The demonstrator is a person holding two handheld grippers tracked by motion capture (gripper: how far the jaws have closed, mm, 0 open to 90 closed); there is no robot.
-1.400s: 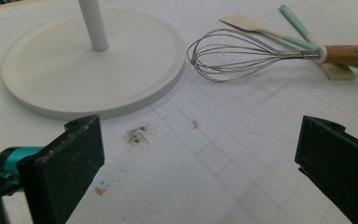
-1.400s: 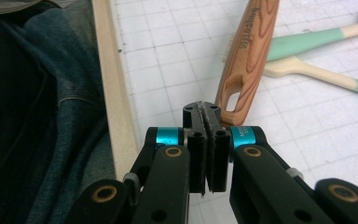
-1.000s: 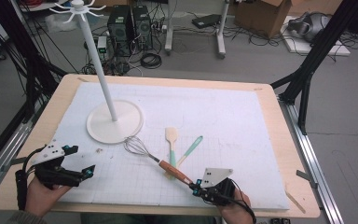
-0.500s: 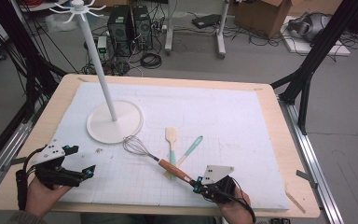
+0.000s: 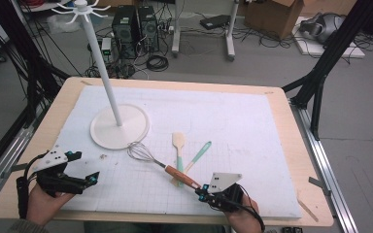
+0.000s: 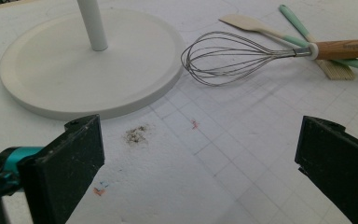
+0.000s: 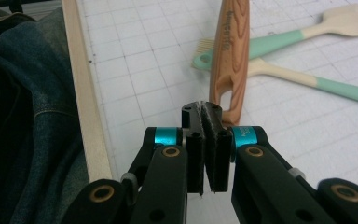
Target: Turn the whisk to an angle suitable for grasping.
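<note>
The whisk (image 5: 160,165) lies on the tabletop (image 5: 272,126), its wooden handle end just ahead of the right gripper (image 7: 208,112), whose fingers are closed on nothing. Open them, then straddle the handle squarely. The left gripper (image 6: 200,154) waits open

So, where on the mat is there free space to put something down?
The right half of the mat, from the spatulas to the right edge, is bare. So is the far strip behind the stand. Another bare patch lies between the left gripper and the whisk. It is crowded where whisk and spatulas cross, just ahead of the right gripper.
</note>
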